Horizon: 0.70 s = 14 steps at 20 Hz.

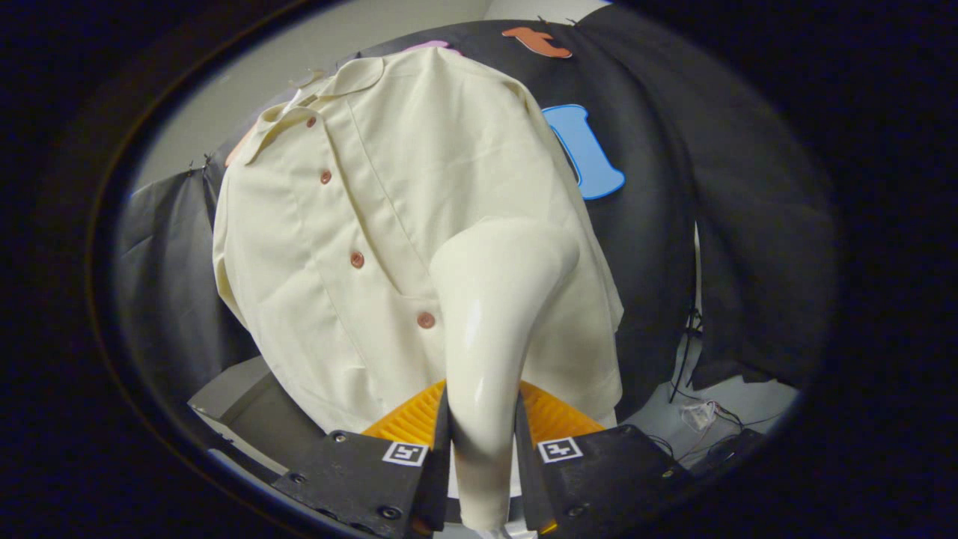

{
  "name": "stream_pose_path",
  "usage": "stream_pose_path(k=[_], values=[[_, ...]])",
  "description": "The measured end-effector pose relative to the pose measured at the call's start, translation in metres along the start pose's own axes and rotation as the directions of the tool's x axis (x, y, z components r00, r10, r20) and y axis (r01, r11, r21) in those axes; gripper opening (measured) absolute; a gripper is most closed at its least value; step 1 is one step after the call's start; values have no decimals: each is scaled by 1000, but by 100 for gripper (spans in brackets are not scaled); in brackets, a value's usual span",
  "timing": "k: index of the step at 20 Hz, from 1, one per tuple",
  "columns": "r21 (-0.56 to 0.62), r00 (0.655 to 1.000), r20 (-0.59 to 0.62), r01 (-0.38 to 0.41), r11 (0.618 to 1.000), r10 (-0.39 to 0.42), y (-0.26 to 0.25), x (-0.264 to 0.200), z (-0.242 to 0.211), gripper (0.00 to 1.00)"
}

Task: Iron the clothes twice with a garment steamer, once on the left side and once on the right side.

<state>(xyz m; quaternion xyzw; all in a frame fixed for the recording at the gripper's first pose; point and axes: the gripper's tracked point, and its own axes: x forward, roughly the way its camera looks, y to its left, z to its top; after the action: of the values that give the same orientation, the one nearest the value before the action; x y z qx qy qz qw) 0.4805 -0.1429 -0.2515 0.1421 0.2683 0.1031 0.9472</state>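
A recording booth rather than a home: black cloth wall (658, 224) pinned up behind the hanging cream shirt (359, 247), bare grey wall (299, 67) at upper left (cloth stops short), loose cables (696, 404) trailing lower right.

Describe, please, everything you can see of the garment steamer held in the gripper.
The garment steamer is glossy cream-white, plastic by its look. Its narrow handle stands upright between the gripper fingers, both pressing its sides, and widens upward into a broad rounded head. The head lies against or just in front of the cream shirt, right of the button row. Its nozzle face is turned away, so contact and steam cannot be judged.
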Motion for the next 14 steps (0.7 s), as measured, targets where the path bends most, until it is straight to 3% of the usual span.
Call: stream_pose_path(k=[14], values=[[2, 991, -121, -53, 999, 53, -37, -4, -122, 39]])
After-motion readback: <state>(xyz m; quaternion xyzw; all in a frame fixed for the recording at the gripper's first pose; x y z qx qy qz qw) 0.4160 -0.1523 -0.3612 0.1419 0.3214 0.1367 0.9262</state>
